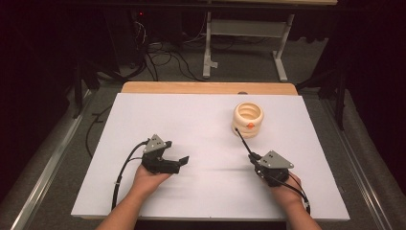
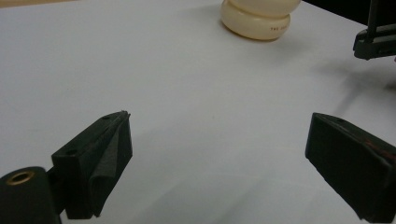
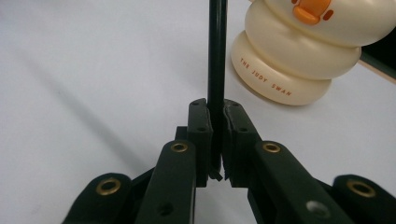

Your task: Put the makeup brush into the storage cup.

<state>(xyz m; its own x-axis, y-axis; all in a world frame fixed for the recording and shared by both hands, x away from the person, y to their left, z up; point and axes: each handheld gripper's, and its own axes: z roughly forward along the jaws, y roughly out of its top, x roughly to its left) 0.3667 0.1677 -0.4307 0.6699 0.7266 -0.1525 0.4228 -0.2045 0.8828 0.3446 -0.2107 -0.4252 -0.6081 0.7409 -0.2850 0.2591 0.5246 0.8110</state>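
Your right gripper (image 3: 217, 140) clamps a thin black rod (image 3: 217, 51) centre frame, tip rising beside the cream holder (image 3: 299, 60) upper right. Your left gripper (image 2: 219, 158) gapes wide, empty.

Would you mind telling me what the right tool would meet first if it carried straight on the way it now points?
Probably the cream ringed holder: the right tool points the black stick it grips toward it, its tip already near the holder's side.
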